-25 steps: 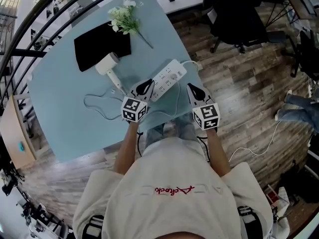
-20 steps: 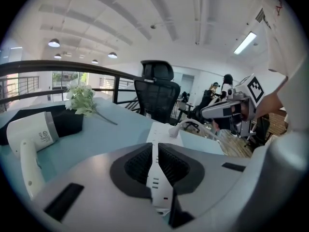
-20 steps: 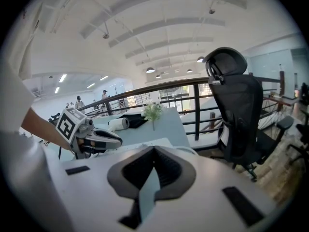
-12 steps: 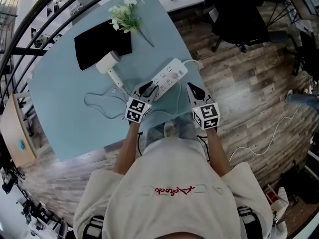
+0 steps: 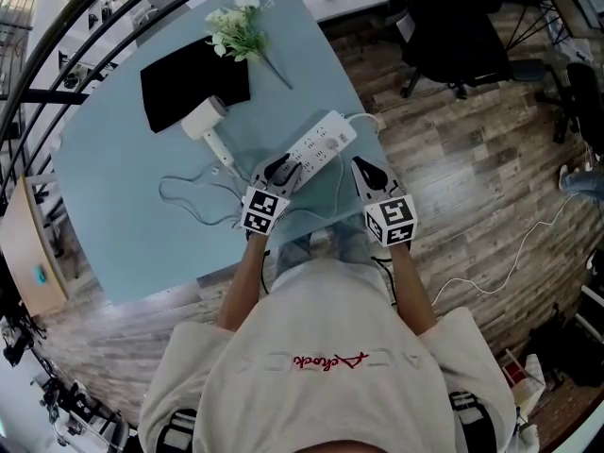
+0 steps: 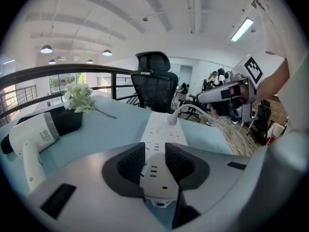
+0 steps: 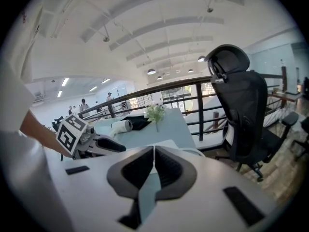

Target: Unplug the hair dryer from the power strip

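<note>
The left tongs (image 6: 154, 156), just opened wide, straddle the strip's (image 6: 163, 128) near end. The right tongs (image 7: 153, 153) hover pressed together, empty, to its right. The dryer (image 5: 204, 121) lies far-left on the surface (image 5: 113, 215).

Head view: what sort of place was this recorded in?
Probably an open-plan office or lab, perhaps on an upper level: a black office chair stands on a wood-plank floor, and a railing runs past the blue table.

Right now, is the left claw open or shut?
Open: the left claw has just been opening, and its jaws stand apart with the near end of the power strip between them, not clamped.
</note>
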